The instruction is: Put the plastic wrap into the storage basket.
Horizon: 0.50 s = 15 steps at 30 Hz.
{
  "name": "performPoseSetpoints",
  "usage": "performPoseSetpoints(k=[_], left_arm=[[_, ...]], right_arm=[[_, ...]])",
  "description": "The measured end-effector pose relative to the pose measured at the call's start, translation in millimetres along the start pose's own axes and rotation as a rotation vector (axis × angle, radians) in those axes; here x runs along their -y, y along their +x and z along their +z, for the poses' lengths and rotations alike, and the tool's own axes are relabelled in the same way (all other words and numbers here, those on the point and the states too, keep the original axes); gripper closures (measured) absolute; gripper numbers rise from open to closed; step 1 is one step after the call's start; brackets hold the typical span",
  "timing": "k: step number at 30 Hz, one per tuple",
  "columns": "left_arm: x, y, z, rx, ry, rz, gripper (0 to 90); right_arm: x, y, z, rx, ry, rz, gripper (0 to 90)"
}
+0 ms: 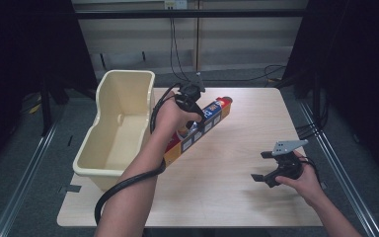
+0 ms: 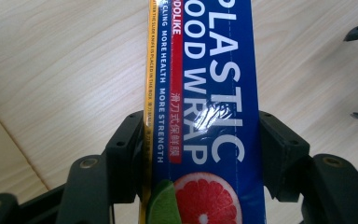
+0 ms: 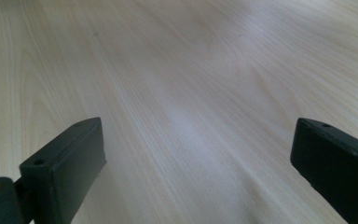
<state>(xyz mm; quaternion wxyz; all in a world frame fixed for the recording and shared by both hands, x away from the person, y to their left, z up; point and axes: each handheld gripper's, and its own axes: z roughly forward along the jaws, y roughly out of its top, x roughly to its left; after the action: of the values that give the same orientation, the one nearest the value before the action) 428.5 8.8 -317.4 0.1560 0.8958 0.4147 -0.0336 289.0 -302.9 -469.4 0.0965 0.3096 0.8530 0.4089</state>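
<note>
A long blue and yellow plastic food wrap box (image 1: 205, 123) lies diagonally across the table's middle, one end beside the bin. My left gripper (image 1: 191, 101) comes down on it from above. In the left gripper view the box (image 2: 209, 79) runs up between the black jaws, which press on both of its long sides. I cannot tell whether the box rests on the table or hangs just above it. My right gripper (image 1: 262, 167) is open over bare wood at the right front. Its jaws stand wide apart in the right gripper view (image 3: 196, 158), nothing between them.
A cream plastic bin (image 1: 128, 75) stands empty on the table's left side, overhanging the left edge. The light wooden table (image 1: 246, 202) has bare wood at the right and front. Cables lie on the floor beyond the far edge.
</note>
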Motion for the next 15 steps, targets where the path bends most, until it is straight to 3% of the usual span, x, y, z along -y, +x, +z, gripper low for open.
performPoseSetpoints(k=[11, 15], left_arm=[[3.4, 1.9, -26.4, 0.001, -0.012, -0.024, 40.7], [5.2, 3.1, -36.5, 0.003, -0.016, -0.032, 40.7]], right_arm=[[-0.5, 0.1, 0.5, -0.021, 0.007, -0.002, 2.2], [-0.3, -0.6, 1.0, -0.015, 0.014, 0.018, 2.1]])
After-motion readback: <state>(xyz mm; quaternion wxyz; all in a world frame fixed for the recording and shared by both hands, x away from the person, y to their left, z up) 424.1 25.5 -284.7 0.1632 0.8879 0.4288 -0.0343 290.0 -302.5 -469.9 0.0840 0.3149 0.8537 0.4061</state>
